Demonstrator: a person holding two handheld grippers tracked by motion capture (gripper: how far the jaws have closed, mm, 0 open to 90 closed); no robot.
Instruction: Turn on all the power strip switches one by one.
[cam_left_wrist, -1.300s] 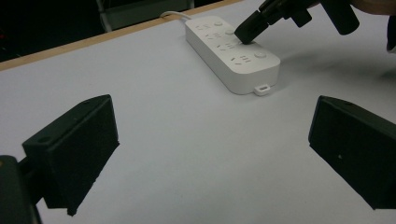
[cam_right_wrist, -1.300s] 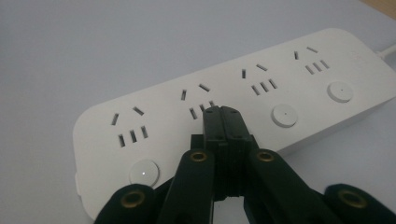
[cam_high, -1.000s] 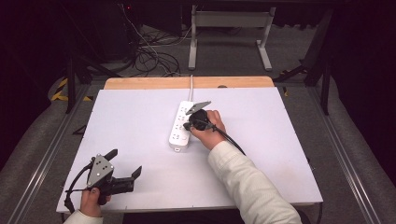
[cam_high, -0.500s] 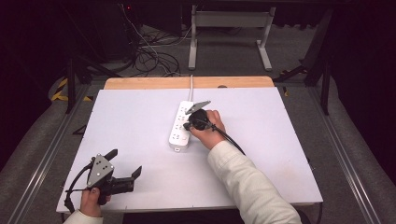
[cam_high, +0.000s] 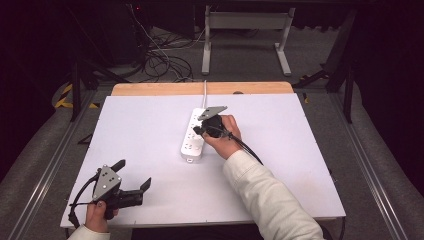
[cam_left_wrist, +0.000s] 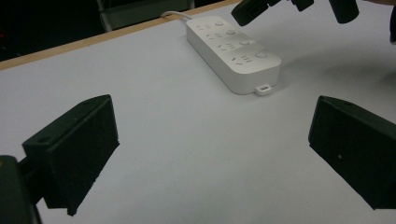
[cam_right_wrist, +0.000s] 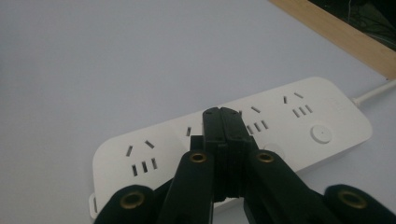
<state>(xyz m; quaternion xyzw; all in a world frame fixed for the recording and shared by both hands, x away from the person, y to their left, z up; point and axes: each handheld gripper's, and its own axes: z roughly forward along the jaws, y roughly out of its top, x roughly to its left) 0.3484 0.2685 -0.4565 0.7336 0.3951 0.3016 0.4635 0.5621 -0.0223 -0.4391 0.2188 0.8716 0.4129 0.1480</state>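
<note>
A white power strip (cam_high: 191, 141) with several sockets and round buttons lies on the white table (cam_high: 150, 120), near its middle. My right gripper (cam_high: 198, 131) is shut with nothing between its jaws, its tips down on or just over the middle of the strip (cam_right_wrist: 299, 116). In the right gripper view the joined tips (cam_right_wrist: 223, 115) sit between two sockets, beside a round button (cam_right_wrist: 321, 133). My left gripper (cam_high: 132, 174) stands open at the table's near left corner, empty. In the left gripper view its jaws frame bare table short of the strip (cam_left_wrist: 233, 46), with the right gripper (cam_left_wrist: 289, 7) above it.
The strip's white cable (cam_high: 204, 90) runs over the table's wooden far edge (cam_high: 200, 88). A black cable (cam_high: 247, 147) trails from the right gripper along the sleeve. Behind the table are floor cables (cam_high: 160, 60) and a metal stand (cam_high: 245, 35).
</note>
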